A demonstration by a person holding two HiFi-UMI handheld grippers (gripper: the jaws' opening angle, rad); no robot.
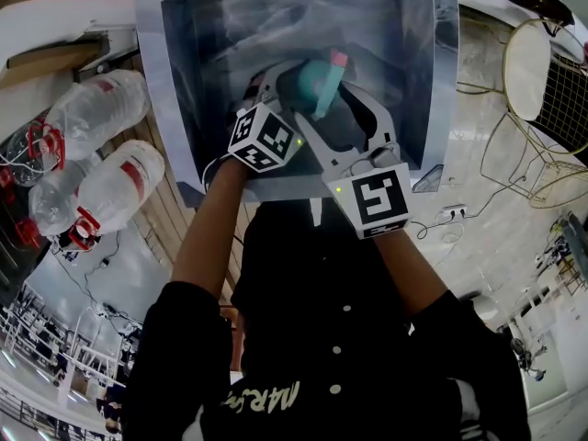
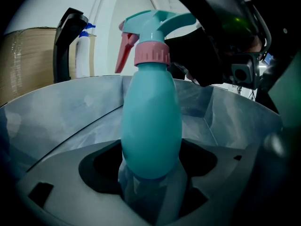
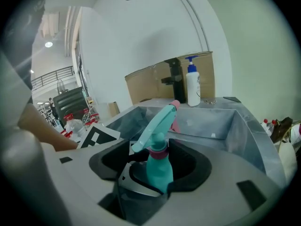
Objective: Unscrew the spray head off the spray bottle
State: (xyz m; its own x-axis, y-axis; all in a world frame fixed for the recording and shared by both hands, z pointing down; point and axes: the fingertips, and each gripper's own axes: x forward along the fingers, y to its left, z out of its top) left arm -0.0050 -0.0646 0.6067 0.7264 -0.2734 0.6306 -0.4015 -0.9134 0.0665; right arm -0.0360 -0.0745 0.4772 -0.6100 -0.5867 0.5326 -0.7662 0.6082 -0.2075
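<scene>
Left gripper view: left gripper (image 2: 150, 185) clamps teal spray bottle (image 2: 151, 126); right gripper (image 3: 156, 173) has jaws apart around it; pump bottle (image 3: 193, 86) label unreadable.

Sink walls (image 1: 186, 90) hem sides; faucet (image 3: 175, 81), soap dispenser (image 3: 193, 87) crowd far rim; spray bottle (image 2: 151, 121) fills centre.

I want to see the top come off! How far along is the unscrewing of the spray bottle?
Done: the left gripper has the spray bottle clamped by its lower body, above the sink.
In hand: the right gripper sits open around the bottle's upper part, apparently not squeezing.
Left: the spray head sits on the neck with its pink collar looking seated, so it is not off yet.
</scene>
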